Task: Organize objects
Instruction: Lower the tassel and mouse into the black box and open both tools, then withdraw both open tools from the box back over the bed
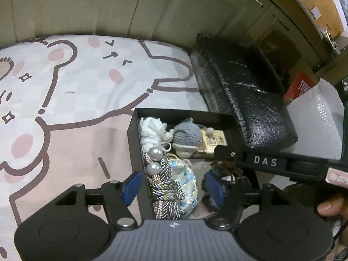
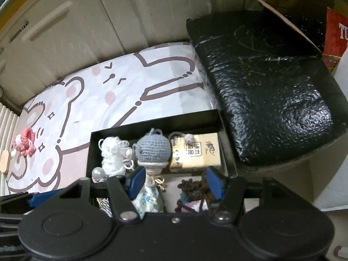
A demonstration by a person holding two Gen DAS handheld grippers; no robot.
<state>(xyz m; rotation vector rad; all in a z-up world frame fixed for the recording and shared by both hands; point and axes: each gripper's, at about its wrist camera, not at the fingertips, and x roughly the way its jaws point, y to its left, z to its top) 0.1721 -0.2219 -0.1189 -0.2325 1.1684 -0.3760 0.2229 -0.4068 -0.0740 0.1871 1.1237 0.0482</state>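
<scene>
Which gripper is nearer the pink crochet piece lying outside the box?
Left, probably. The pink crochet piece lies far left on the bedsheet; the left gripper hangs over the black box's left side, the right gripper further right.

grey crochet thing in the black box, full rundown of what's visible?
The grey crochet doll looks like knitted yarn: a rounded grey head with a loop on top and a cream collar and base below. It lies in the open black box, between the white yarn bundle and the tan tissue pack, touching both. Neither gripper holds it.
</scene>
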